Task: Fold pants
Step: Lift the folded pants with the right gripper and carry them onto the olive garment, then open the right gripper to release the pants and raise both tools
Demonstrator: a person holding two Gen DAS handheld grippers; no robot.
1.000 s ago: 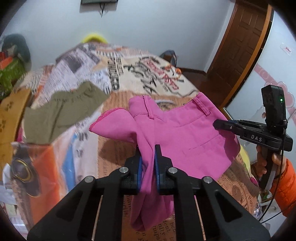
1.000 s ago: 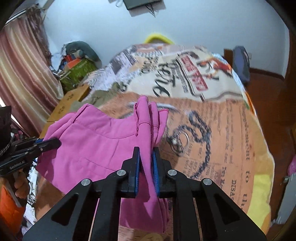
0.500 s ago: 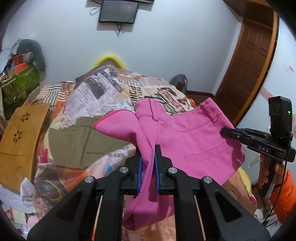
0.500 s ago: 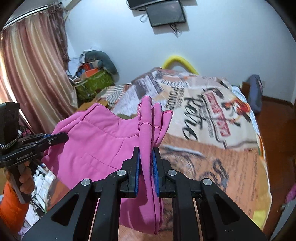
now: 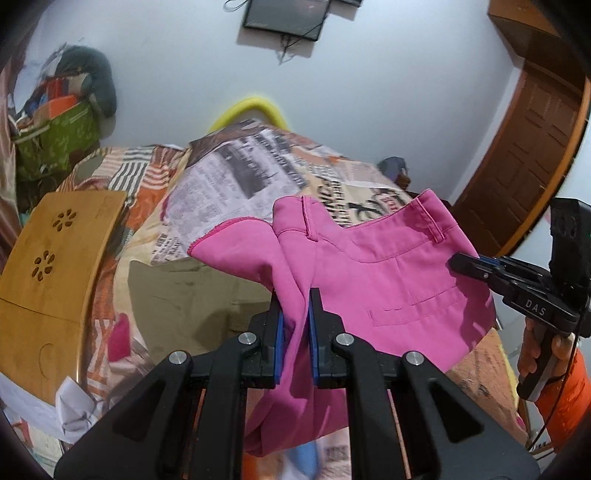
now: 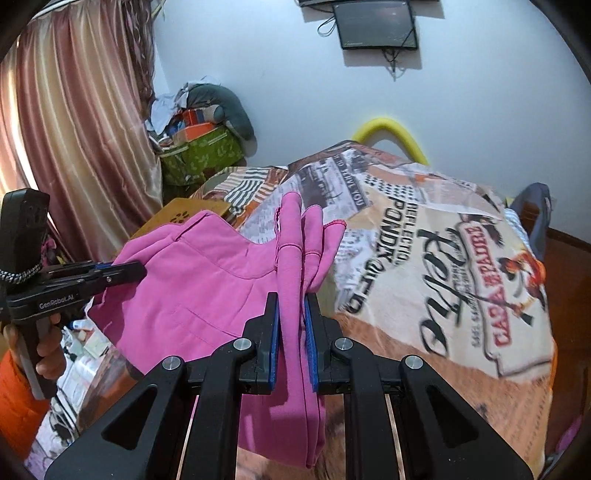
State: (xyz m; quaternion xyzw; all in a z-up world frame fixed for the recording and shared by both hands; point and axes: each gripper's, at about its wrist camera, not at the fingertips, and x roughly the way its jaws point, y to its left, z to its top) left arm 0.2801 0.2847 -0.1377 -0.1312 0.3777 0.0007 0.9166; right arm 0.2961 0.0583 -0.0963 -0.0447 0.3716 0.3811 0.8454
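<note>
Clamping pink pants (image 5: 388, 280), both tongs; green box (image 6: 207, 151) brims with clutter.

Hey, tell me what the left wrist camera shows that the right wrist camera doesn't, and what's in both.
Only the left wrist view shows the olive green garment lying on the bed and the brown wooden door at right.

Only the right wrist view shows the striped curtain at left and the large "Retro" lettering on the bedspread.

Both share the pink pants, held up between the left gripper and the right gripper, each shut on the fabric, plus the newspaper-print bedspread, the wall screen and the wooden board.
</note>
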